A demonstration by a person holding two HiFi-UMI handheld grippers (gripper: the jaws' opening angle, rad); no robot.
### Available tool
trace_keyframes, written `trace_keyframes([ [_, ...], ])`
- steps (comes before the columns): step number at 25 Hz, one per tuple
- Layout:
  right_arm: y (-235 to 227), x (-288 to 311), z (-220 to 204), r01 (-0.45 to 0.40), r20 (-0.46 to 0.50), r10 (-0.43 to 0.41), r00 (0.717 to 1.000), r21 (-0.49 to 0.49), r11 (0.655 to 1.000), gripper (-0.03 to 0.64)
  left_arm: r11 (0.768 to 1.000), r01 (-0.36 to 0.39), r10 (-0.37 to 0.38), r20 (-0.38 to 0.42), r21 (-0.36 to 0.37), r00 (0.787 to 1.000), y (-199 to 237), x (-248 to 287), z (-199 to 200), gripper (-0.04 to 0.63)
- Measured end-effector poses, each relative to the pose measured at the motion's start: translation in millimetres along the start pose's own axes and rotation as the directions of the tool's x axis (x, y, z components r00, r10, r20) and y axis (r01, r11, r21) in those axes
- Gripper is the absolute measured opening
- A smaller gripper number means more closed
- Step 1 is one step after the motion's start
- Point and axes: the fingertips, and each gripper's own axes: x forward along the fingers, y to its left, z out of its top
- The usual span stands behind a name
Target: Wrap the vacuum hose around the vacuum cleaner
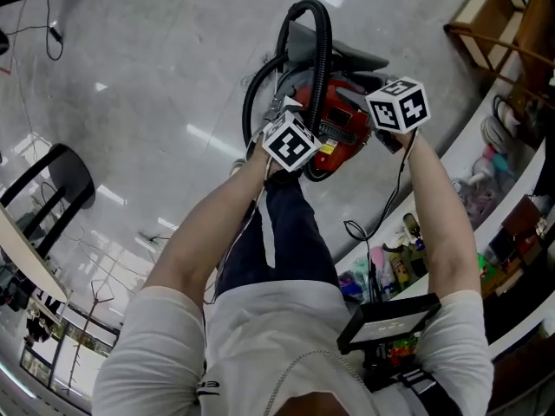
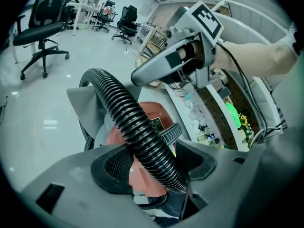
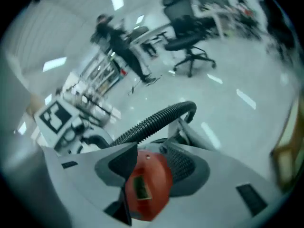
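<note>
The vacuum cleaner, red with a grey top, stands on the floor ahead of me. Its black ribbed hose arches up over it and loops down its left side. My left gripper hovers at the vacuum's near left. In the left gripper view the hose runs slantwise between the wide-open jaws of the left gripper, with a gap at the left pad. My right gripper hangs above the vacuum's right side. The right gripper stands open, and the red body shows beyond its jaws.
A low shelf with bottles and clutter runs along the right, with a wooden rack behind it. A thin cable lies on the floor beside the vacuum. A black chair stands left. Office chairs and a person are farther off.
</note>
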Motion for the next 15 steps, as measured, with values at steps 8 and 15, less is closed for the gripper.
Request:
trace_keyframes([
  [8,-28,28,30,0.101,-0.060,-0.379,0.923,-0.915,0.391,0.214,0.999,0.029,-0.029,0.002,0.016,1.000,0,-2,1,0.276],
  [15,-30,55,42,0.001,-0.003,-0.433,0.901,-1.000,0.008,0.291,0.998,0.052,-0.052,0.003,0.039,0.999,-1,-5,1,0.276],
])
